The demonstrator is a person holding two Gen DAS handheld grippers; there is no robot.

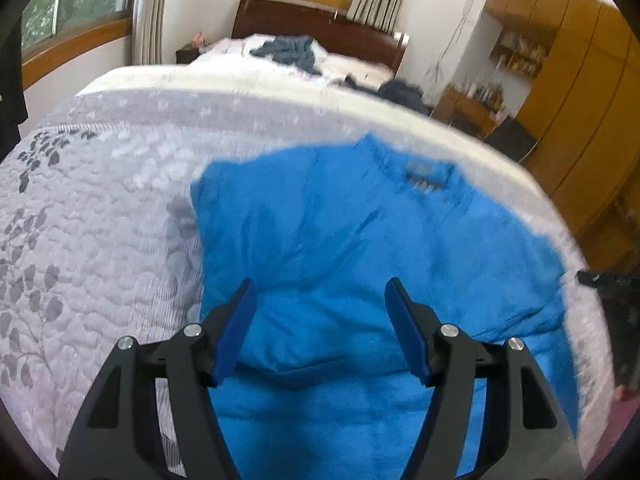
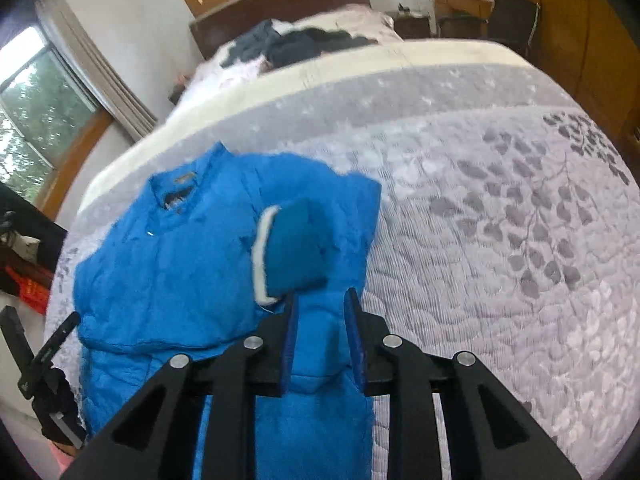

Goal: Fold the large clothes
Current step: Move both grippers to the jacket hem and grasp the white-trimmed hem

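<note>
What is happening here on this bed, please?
A person with a handheld gripper in each hand is folding a blue padded jacket that lies on a grey quilted bedspread. The right gripper is closed on a blue sleeve, whose cuff is laid across the jacket's body. The left gripper is open above the jacket's lower part and holds nothing. A pile of dark clothes lies further up the bed.

The coat (image 1: pixel 360 240) is bright blue with a white band by its darker blue cuff (image 2: pixel 294 248). The bed cover (image 2: pixel 500 240) is pale grey with dark grey leaves. The gripper pads (image 1: pixel 236 328) are blue.
</note>
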